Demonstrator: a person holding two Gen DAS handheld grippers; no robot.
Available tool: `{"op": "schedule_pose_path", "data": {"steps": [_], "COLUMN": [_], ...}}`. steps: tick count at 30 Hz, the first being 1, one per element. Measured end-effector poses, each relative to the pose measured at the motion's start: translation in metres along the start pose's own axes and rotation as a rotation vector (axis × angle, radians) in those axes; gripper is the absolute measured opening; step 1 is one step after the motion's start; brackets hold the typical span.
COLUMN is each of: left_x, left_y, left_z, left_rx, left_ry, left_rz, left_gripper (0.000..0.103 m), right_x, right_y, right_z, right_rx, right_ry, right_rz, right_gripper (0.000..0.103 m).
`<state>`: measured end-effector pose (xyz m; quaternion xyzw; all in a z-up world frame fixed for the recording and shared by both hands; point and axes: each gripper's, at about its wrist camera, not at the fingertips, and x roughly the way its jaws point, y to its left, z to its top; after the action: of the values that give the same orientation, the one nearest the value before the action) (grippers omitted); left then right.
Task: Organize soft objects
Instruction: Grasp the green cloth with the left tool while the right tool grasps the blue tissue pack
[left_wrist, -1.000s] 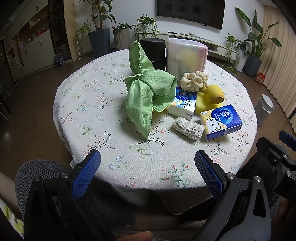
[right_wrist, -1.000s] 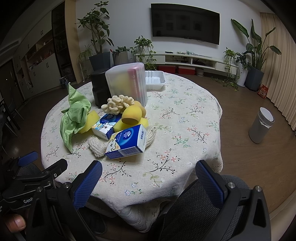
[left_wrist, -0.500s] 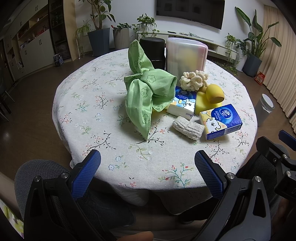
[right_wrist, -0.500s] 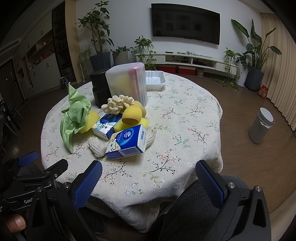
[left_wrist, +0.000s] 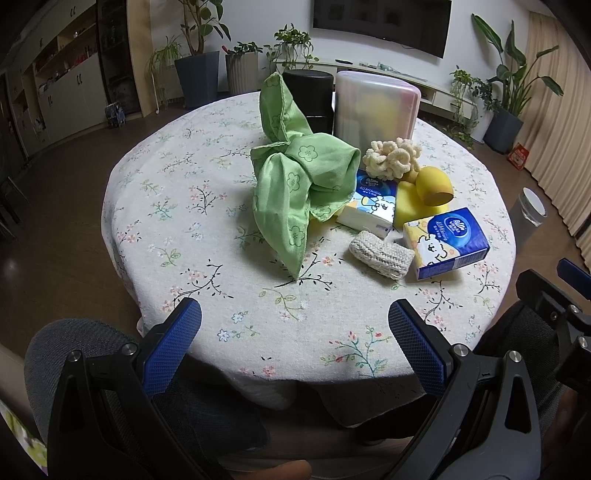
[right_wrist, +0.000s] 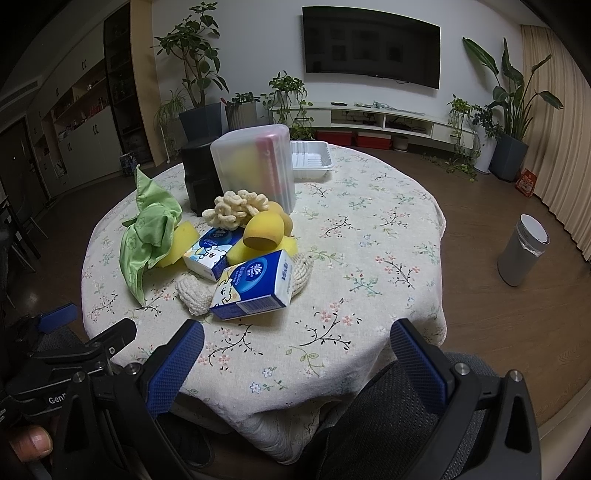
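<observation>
A pile of soft things sits mid-table: a green cloth (left_wrist: 299, 188) (right_wrist: 146, 236), a knitted beige pad (left_wrist: 380, 254) (right_wrist: 192, 291), a cream frilly sponge (left_wrist: 391, 157) (right_wrist: 236, 208), yellow sponges (left_wrist: 434, 186) (right_wrist: 264, 230) and two tissue packs (left_wrist: 445, 242) (right_wrist: 255, 284). A translucent lidded box (left_wrist: 375, 109) (right_wrist: 255, 170) stands behind them. My left gripper (left_wrist: 295, 339) is open and empty at the table's near edge. My right gripper (right_wrist: 295, 350) is open and empty at the near edge, right of the left one.
The round table has a floral cloth (left_wrist: 177, 192) (right_wrist: 384, 229). A black cylinder (left_wrist: 308, 96) (right_wrist: 197, 173) stands beside the box and a white tray (right_wrist: 310, 160) lies behind it. A grey bin (right_wrist: 522, 254) stands on the floor to the right. Chair backs sit below both grippers.
</observation>
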<state>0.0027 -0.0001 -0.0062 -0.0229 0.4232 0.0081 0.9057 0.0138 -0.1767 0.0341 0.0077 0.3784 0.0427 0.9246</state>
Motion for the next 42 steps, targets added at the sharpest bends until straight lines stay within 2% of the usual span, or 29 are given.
{"op": "schedule_pose_path", "data": {"steps": [7,14,27,33,35,38,42], "left_x": [0.010,0.028,0.049,0.058,0.062,0.069,0.079], "left_y": [0.013,0.027,0.030,0.033,0.035,0.038,0.041], "left_z": [0.006,0.016,0.023,0.036,0.040,0.041,0.039], "left_rx": [-0.013,-0.034,-0.030,-0.017,-0.020,-0.026,-0.037], "left_ry": [0.007,0.035,0.071,0.070,0.066,0.076,0.100], "left_rz": [0.013,0.004,0.001,-0.006,-0.012,-0.016,-0.038], "left_gripper": [0.103,0.103,0.103,0.102,0.102,0.101,0.095], "right_x": [0.007,0.030,0.058,0.072,0.080,0.094,0.107], "right_y": [0.003,0.006,0.012,0.015,0.014,0.014,0.012], "right_z": [0.009,0.019,0.027,0.030,0.031,0.030,0.029], "right_rx": [-0.007,0.000,-0.008,0.002,0.008,0.034,0.058], "right_ry": [0.011,0.055,0.106,0.135,0.154,0.197,0.229], "right_rz": [0.008,0.044,0.041,0.063,0.082,0.122,0.154], "right_gripper": [0.103,0.103,0.103,0.103,0.101,0.093,0.087]}}
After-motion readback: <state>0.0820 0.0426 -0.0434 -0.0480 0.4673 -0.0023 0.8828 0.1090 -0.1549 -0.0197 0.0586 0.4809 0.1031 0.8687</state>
